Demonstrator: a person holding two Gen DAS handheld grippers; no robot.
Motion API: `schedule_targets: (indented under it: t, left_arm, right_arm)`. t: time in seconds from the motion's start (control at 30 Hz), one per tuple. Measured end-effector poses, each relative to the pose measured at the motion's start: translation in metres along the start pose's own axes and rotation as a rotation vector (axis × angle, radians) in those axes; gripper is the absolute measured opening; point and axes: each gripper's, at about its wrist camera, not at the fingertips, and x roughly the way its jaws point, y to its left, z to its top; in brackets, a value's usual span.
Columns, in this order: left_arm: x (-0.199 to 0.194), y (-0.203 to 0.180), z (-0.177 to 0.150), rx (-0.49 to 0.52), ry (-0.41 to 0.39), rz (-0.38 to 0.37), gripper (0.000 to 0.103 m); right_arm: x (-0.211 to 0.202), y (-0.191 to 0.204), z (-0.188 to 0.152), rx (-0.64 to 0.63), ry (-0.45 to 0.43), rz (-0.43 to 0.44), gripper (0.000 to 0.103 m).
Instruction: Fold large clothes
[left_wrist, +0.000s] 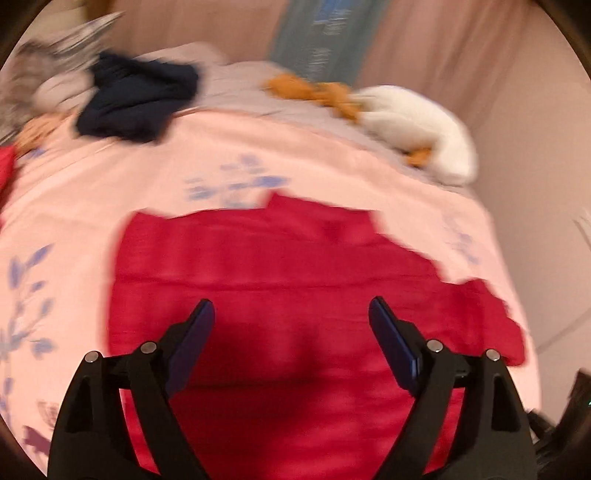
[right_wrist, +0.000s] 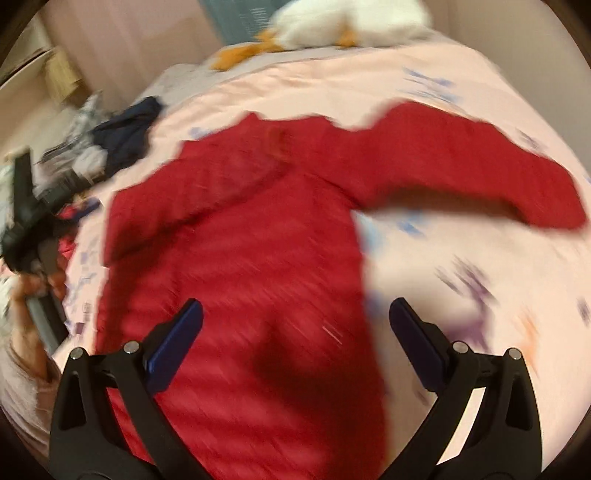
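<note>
- Red garment (right_wrist: 240, 236): lies flat on the pink bedspread (left_wrist: 74, 206), one sleeve out to the side.
- Left gripper (left_wrist: 291, 325): jaws wide apart above the garment, holding nothing.
- Right gripper (right_wrist: 295, 325): jaws wide apart, empty, over the garment's edge.

Both views are smeared by motion. The red garment (right_wrist: 236, 258) runs off the bottom edge; the heap of clothes (right_wrist: 85, 155) at the bed's far corner cannot be told apart.
</note>
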Motion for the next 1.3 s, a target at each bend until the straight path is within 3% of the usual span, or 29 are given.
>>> schedule_targets:
  t: [0.07,0.17,0.23,0.3,0.43,0.57,0.67,0.77,0.83,0.93,1.2,1.3]
  left_arm:
    - [0.009,0.034,0.000,-0.054,0.020,0.035,0.080]
    - [0.017,0.062,-0.003,-0.100,0.054,0.021,0.076]
    - [0.023,0.065,-0.008,-0.081,0.080,0.024,0.076]
    - [0.027,0.062,-0.011,-0.028,0.095,0.022,0.076]
    - [0.041,0.063,-0.021,0.040,0.148,0.044,0.076]
    - [0.051,0.067,-0.035,0.083,0.198,0.063,0.077]
    - [0.055,0.058,-0.040,0.138,0.196,0.108,0.079]
    - [0.045,0.054,-0.038,0.101,0.190,0.122,0.083]
    - [0.029,0.053,-0.040,0.072,0.171,0.082,0.087]
    - [0.007,0.049,-0.049,0.070,0.150,0.057,0.092]
    - [-0.050,0.055,-0.093,-0.036,0.084,-0.048,0.094]
    - [-0.059,0.060,-0.099,-0.095,0.076,-0.053,0.094]
  right_arm:
    - [0.030,0.021,0.035,-0.029,-0.020,0.025,0.101]
    - [0.074,0.046,0.084,-0.060,-0.046,0.079,0.097]
    - [0.109,0.056,0.111,-0.047,-0.013,0.121,0.084]
    - [0.132,0.061,0.122,-0.040,0.015,0.120,0.081]
    - [0.168,0.061,0.095,-0.081,0.190,0.001,0.074]
    - [0.154,0.066,0.052,-0.165,0.198,-0.061,0.074]
    - [0.148,0.056,0.049,-0.140,0.194,0.011,0.080]
    - [0.117,0.037,0.050,-0.042,0.151,0.080,0.085]
    - [0.076,0.010,0.044,0.034,0.054,0.189,0.093]
    - [0.026,-0.052,0.026,0.185,-0.044,0.208,0.095]
    - [-0.053,-0.261,-0.048,0.747,-0.249,0.052,0.096]
    - [-0.059,-0.311,-0.055,0.873,-0.338,-0.019,0.096]
